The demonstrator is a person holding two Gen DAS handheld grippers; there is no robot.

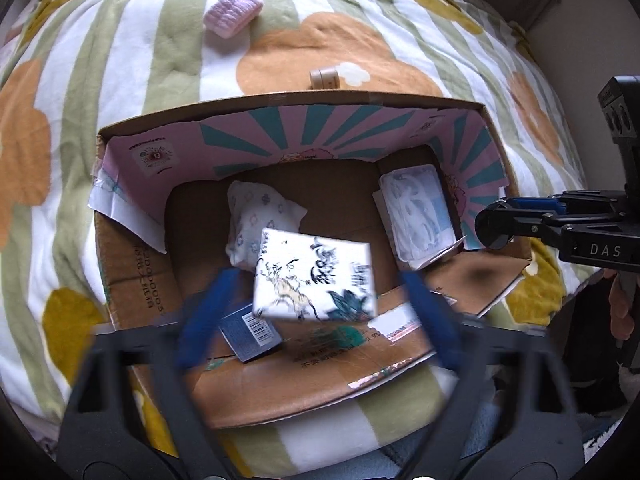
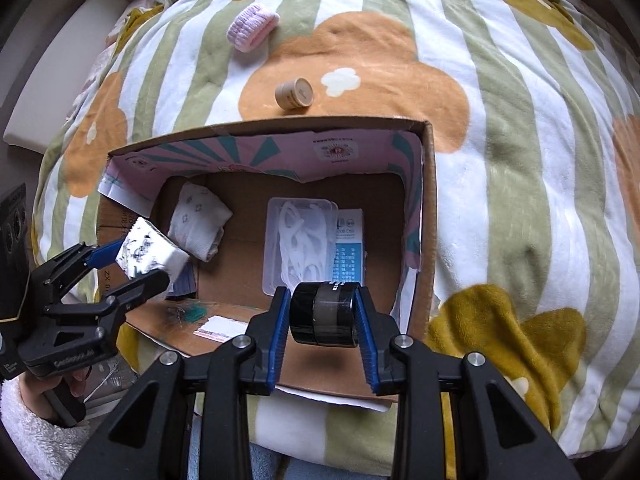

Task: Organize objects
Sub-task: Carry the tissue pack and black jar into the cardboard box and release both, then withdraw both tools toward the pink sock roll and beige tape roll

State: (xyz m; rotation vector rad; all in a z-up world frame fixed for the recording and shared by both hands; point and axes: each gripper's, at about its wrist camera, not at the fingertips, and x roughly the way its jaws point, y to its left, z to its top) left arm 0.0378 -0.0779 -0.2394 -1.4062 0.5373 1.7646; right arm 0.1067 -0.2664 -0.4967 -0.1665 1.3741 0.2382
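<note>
right gripper clamps a black tape roll over the box at 6 o'clock. left gripper, blurred, looks spread around the tissue pack; whether it grips, i cannot tell. lower each clear of the rim, then release.

box on blanket | jar, sock roll behind box | floss case inside

A striped blanket with orange and mustard flower shapes covers the whole surface.

Your way into the box lies open through its middle floor; socks crowd the left, a floss case the right.
</note>
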